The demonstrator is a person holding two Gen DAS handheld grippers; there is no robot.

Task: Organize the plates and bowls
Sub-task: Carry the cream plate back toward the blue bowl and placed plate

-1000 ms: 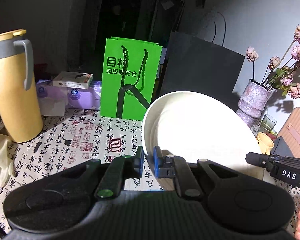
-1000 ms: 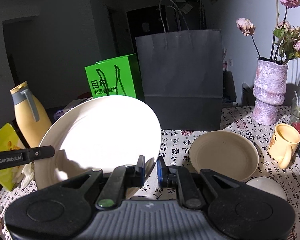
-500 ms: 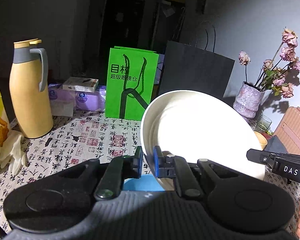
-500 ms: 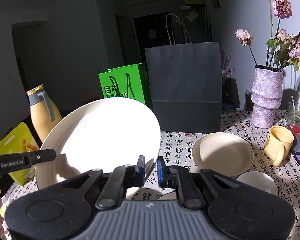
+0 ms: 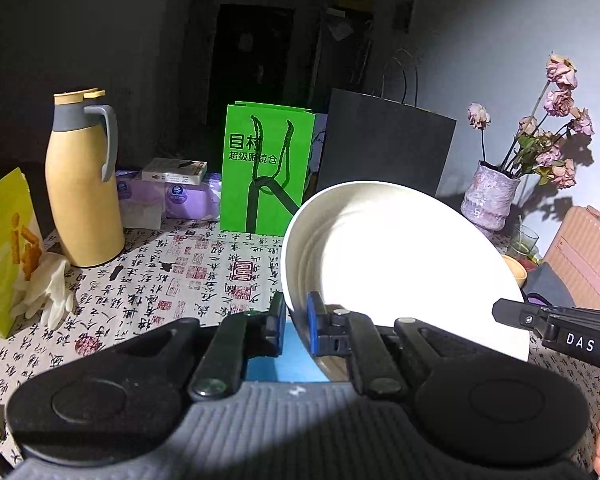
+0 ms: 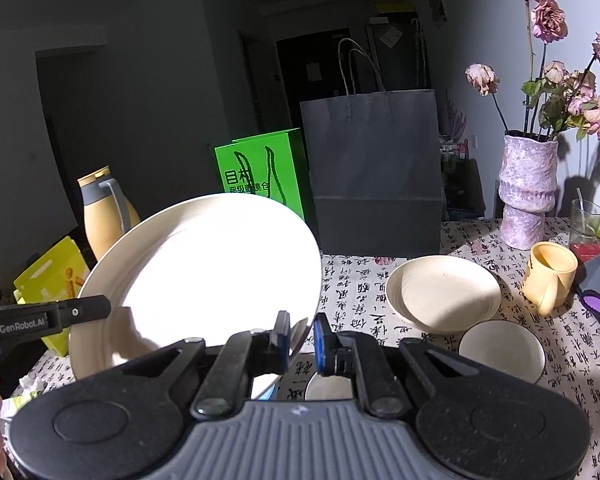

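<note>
Grippers: my left gripper [image 5: 296, 322] and right gripper [image 6: 301, 334] both pinch the large round cream plate [image 6: 204, 276], tilted above the table.
Ahead: shallow cream bowl [image 6: 444, 292], small white bowl [image 6: 500, 350], yellow mug [image 6: 550, 276].

Desk [image 6: 352, 280] under a calligraphy-print cloth
It carries a thermos [image 5: 82, 184], green bag [image 5: 266, 168], vase [image 6: 526, 192], mug [image 6: 550, 276] and cream bowl [image 6: 444, 294].

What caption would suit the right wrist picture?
Both grippers, right and left, clamp a large white plate above a smaller plate and bowl.
</note>
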